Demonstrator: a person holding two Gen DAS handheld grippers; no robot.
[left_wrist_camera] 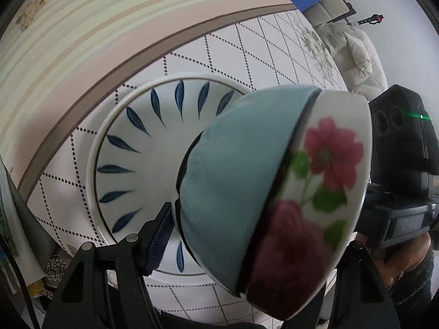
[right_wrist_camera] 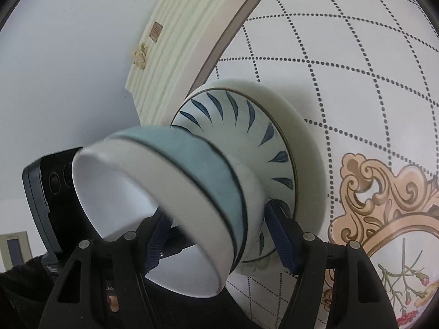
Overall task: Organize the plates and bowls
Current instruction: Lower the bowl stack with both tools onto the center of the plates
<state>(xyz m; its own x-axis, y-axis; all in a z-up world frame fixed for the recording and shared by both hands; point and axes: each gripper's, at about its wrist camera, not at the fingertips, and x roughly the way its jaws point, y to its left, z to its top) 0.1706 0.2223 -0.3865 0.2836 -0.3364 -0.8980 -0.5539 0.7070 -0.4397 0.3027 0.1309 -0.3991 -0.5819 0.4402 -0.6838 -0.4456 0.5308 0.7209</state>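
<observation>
Nearest, the left gripper [left_wrist_camera: 247,235] has its fingers clamped across a flowered bowl [left_wrist_camera: 326,181] with a pale blue band, tipped on its side so it can be carried. The right gripper [right_wrist_camera: 216,235] likewise grips a blue-banded bowl [right_wrist_camera: 175,192] by its wall, mouth turned sideways. Both hang just above the leaf-patterned plate [left_wrist_camera: 131,148] resting on the counter [right_wrist_camera: 343,68], probably the stacking spot. Behind lies the striped edge of the tablecloth [left_wrist_camera: 68,41].

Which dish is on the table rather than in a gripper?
The white plate with dark-blue leaf strokes: it lies flat on the table, while the teal-banded bowl is held up, tilted.
</observation>
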